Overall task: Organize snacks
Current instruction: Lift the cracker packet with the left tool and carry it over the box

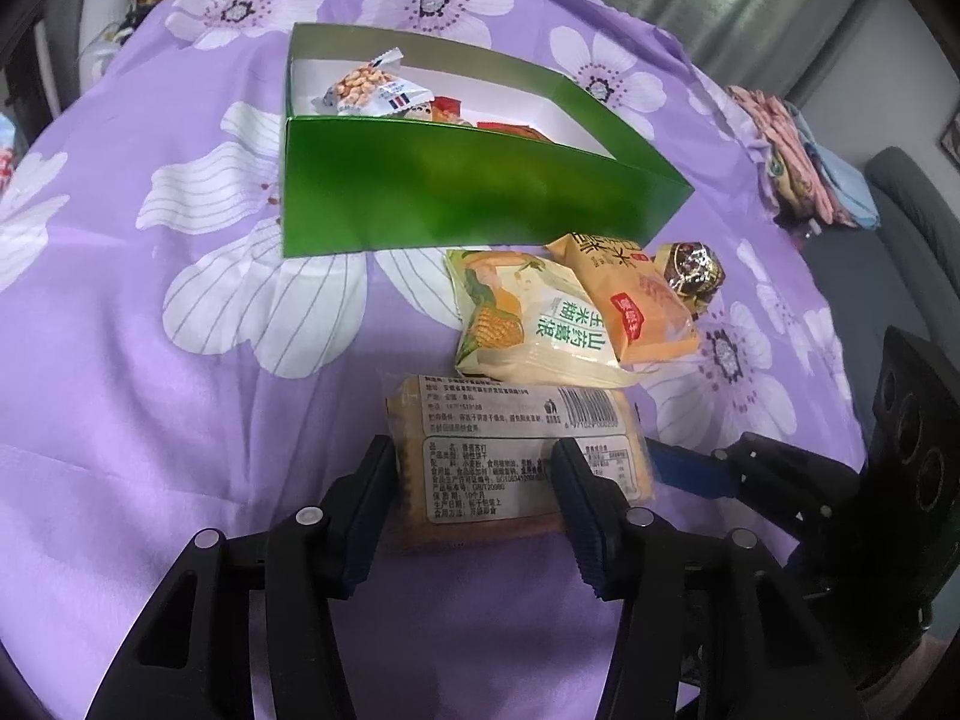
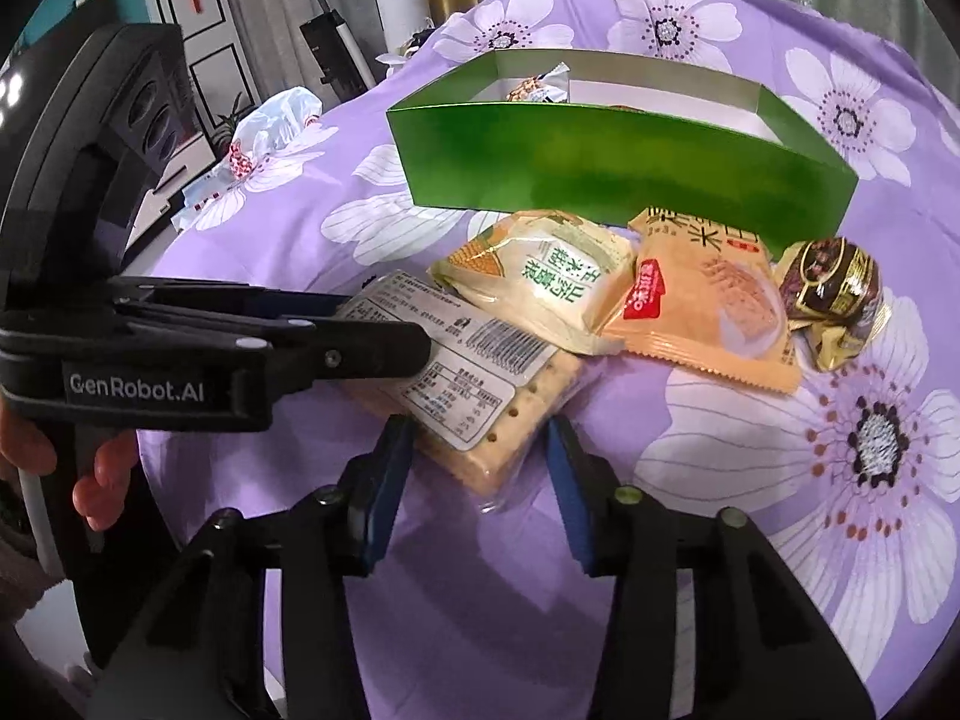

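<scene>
A clear packet of crackers lies label-up on the purple flowered bedspread. My left gripper is open over its one end, one pad at its edge. My right gripper is open around its other corner, pads close to its edges. Beyond lie a corn-paste packet, an orange packet and a foil-wrapped ball. Behind them an open green box holds a peanut packet and red packets.
Folded clothes lie at the bed's right edge, beside a grey sofa. A white plastic bag sits at the bed's far left. A person's hand grips the left gripper's handle. Bare bedspread stretches left of the box.
</scene>
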`<state>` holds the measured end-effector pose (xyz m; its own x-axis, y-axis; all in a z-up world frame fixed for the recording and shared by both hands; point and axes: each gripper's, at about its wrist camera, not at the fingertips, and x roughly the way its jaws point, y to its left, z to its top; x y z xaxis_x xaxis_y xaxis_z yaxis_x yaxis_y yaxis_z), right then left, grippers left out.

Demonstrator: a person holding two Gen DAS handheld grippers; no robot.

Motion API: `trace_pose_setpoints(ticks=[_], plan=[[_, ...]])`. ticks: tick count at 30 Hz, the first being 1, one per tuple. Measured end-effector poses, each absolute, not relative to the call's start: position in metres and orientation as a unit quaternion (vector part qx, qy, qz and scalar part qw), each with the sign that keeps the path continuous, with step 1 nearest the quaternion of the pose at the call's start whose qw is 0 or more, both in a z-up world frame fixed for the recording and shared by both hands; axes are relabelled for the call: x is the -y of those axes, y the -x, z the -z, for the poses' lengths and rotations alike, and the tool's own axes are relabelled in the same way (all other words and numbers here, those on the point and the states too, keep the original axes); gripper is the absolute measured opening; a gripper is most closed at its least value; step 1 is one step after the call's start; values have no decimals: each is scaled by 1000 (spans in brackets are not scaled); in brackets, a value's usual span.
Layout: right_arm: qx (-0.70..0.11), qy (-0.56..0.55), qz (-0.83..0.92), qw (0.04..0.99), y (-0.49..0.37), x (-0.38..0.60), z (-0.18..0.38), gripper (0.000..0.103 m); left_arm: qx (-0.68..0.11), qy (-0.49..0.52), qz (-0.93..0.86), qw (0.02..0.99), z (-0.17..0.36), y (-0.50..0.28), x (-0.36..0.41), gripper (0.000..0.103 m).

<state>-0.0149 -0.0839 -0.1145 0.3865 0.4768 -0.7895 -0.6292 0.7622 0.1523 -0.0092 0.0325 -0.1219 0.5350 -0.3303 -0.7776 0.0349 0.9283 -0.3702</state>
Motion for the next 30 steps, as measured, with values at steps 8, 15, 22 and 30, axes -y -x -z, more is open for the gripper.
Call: trace_pose_setpoints(ticks=[8, 15, 22, 30], plan=[[-436, 63, -338, 831, 19, 89, 110, 44, -466, 154, 95, 866, 112, 18, -28, 53], [-410, 55, -343, 843, 27, 99, 90, 44, -441, 138, 95, 882, 86, 24, -18, 53], [-376, 55, -340, 860, 34, 111, 66, 44, -420, 123, 101, 894, 63, 27, -7, 53], [-355, 55, -331, 872, 35, 128, 52, 43, -410, 111, 109, 899, 48, 22, 9, 53]])
